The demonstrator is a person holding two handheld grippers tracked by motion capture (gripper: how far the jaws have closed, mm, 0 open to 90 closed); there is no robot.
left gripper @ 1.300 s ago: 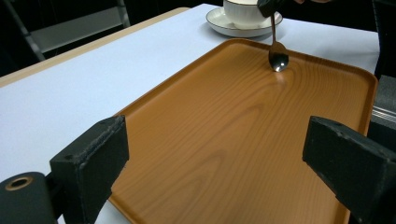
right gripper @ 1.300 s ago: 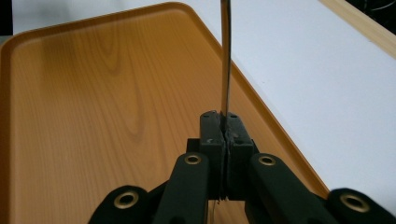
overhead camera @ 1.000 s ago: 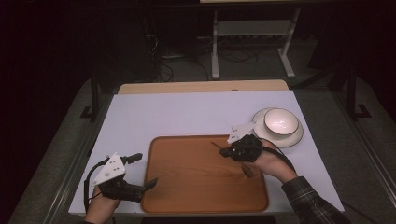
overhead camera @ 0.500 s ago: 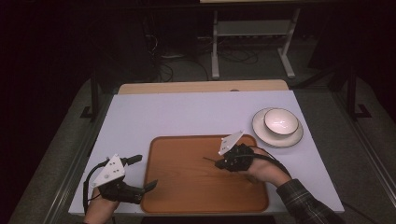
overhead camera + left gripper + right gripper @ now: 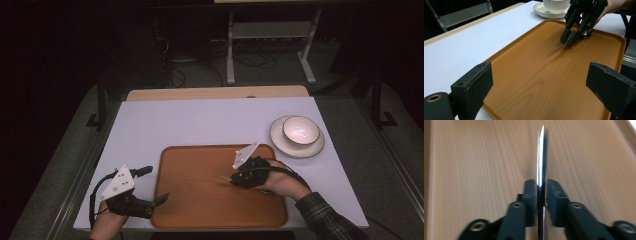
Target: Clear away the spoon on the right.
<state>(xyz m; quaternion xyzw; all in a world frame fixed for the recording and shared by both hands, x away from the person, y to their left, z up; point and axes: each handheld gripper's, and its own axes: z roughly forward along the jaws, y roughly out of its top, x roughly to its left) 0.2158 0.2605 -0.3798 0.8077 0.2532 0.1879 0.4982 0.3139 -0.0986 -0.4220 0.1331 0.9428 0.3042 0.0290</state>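
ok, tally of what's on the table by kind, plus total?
Tray: 1, brown wooden tray
Bowl: 1, white bowl
Saucer: 1, white saucer under the bowl
Shiny metal utensil: 1, thin utensil between the right hand-held gripper jaws, over the tray; kind unclear
Total: 4

Your right gripper points down at the wooden tray. A thin metal blade stands on edge between its jaws and reaches beyond their tips. The jaws have just been opening; a narrow gap shows beside the blade.
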